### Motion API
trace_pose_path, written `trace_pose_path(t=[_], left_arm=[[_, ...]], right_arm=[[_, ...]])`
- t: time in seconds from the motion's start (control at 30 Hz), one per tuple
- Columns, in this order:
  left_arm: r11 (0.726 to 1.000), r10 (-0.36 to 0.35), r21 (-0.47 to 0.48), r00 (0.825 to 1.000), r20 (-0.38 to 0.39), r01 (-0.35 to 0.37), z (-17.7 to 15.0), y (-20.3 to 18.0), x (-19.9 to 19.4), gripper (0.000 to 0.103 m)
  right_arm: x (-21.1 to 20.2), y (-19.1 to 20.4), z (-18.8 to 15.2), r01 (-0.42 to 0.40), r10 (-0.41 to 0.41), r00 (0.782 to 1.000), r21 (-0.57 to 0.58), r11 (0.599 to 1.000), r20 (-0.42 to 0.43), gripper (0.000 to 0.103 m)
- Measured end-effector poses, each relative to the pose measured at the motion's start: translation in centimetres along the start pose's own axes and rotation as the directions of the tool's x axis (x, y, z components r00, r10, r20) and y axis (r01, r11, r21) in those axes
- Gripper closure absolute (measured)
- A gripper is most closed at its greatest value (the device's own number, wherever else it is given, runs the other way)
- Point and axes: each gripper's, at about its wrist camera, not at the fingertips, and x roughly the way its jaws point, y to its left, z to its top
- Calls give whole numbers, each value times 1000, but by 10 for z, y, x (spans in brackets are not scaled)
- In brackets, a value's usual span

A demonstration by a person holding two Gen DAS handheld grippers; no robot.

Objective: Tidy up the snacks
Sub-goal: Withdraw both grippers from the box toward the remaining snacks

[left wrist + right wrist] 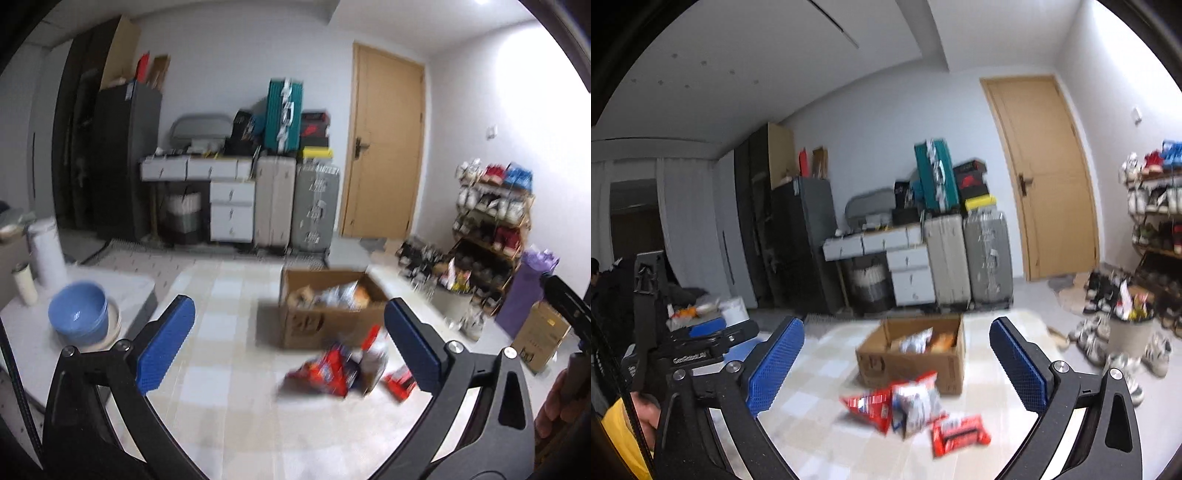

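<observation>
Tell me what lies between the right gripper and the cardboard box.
In the right wrist view, loose snack packets lie on the checked cloth between the open right gripper and the box.

Blue bowl (77, 312) at left, suitcases (295, 206) against far wall beside wooden door (384, 147), shoe rack (491, 221) at right.

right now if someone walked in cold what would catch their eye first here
Probably the red snack packets lying loose on the checked cloth, just in front of the open cardboard box that already holds a few bags. Both grippers, left and right, are wide open and empty.
</observation>
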Motion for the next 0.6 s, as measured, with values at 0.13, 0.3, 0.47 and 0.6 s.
trace_pose_path(t=[0.13,0.3,0.47,0.6], left_arm=[[1000,21,-12,994,-108,-22,-43,7,28,0],[1000,12,3,984,-179,-11,-72,0,56,0],[1000,-7,-2,974,-226,7,-78,-14,89,0],[1000,-14,-6,961,-277,13,-87,-17,113,0]], right_arm=[[14,-4,-31,8,-8,997,3,1000,-78,1],[35,-9,-54,1,2,990,21,1000,-141,1],[48,-17,-69,18,-12,982,31,999,-188,1],[59,-19,-80,12,-2,973,43,999,-229,1]])
